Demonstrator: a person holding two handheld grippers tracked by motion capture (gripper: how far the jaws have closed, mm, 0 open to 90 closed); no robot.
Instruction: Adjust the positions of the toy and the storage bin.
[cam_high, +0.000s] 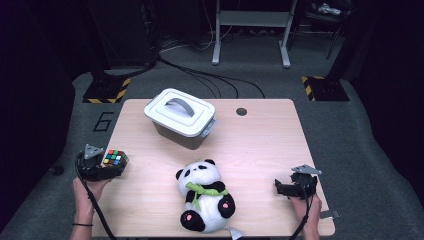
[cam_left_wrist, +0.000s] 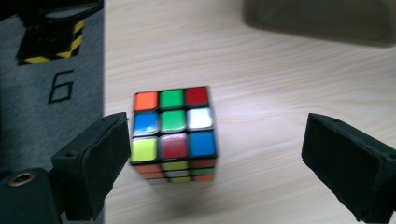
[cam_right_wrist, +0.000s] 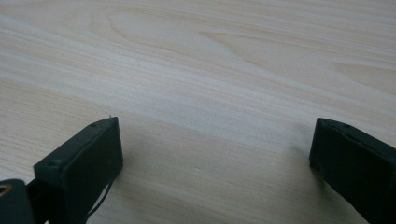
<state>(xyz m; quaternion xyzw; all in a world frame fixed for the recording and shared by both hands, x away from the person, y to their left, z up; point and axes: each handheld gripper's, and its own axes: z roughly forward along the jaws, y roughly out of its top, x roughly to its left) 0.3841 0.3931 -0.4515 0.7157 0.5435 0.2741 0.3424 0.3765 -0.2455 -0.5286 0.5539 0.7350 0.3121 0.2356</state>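
Pale wood made up the table (cam_high: 260, 145); from above, a puzzle cube (cam_high: 115, 158) sat at its left edge, just ahead of the left gripper (cam_high: 107, 170). A toy panda (cam_high: 205, 195) lay near the front, a lidded grey box (cam_high: 181, 118) farther back, and the right gripper (cam_high: 282, 189) rested near the right edge. Along the left gripper's jaws, the cube (cam_left_wrist: 173, 135) stood on the wood between them, close beside one pad, well apart from the other, ungripped. Along the right gripper's jaws, spread wide, bare wood lay between.

Both tongs (cam_high: 114, 167) (cam_high: 278, 188) wide open
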